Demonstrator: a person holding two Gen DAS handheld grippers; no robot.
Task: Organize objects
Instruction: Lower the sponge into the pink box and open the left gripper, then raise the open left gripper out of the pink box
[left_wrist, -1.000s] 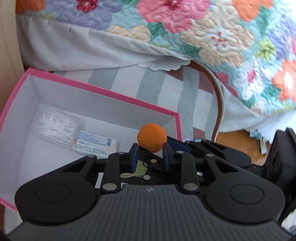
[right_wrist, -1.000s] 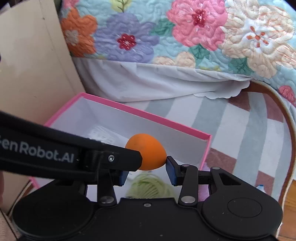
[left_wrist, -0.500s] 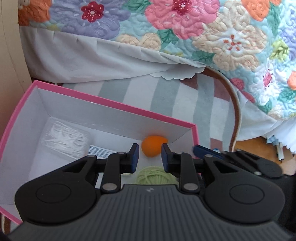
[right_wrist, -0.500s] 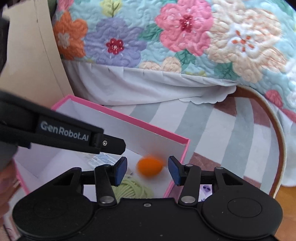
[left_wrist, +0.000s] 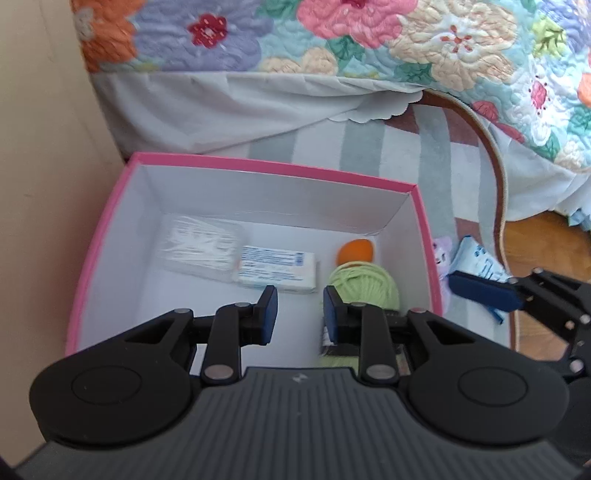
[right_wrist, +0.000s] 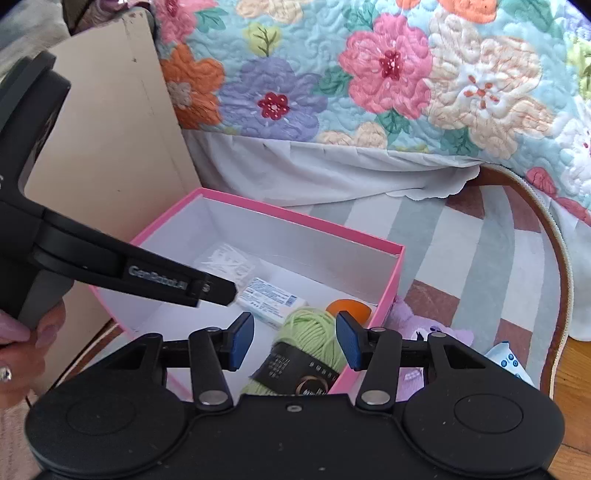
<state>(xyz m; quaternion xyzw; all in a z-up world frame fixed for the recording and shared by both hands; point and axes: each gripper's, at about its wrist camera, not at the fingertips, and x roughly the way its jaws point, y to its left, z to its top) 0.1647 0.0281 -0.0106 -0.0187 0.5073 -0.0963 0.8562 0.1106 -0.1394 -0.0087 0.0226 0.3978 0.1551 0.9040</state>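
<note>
Both tools spread and empty, left tool (left_wrist: 295, 310) over pink box (left_wrist: 280, 168), right tool (right_wrist: 295, 341) nearer, orange ball (left_wrist: 355, 250) in box's far right corner behind yarn (left_wrist: 364, 282), right view alone shows yarn's black label (right_wrist: 295, 369) and purple plush (right_wrist: 432, 332) outside box on rug (right_wrist: 443, 236)

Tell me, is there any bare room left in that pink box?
Yes: the box floor is bare in front of the packet and bag, toward its near-left corner. The right end is crowded: yarn against the orange ball.
</note>
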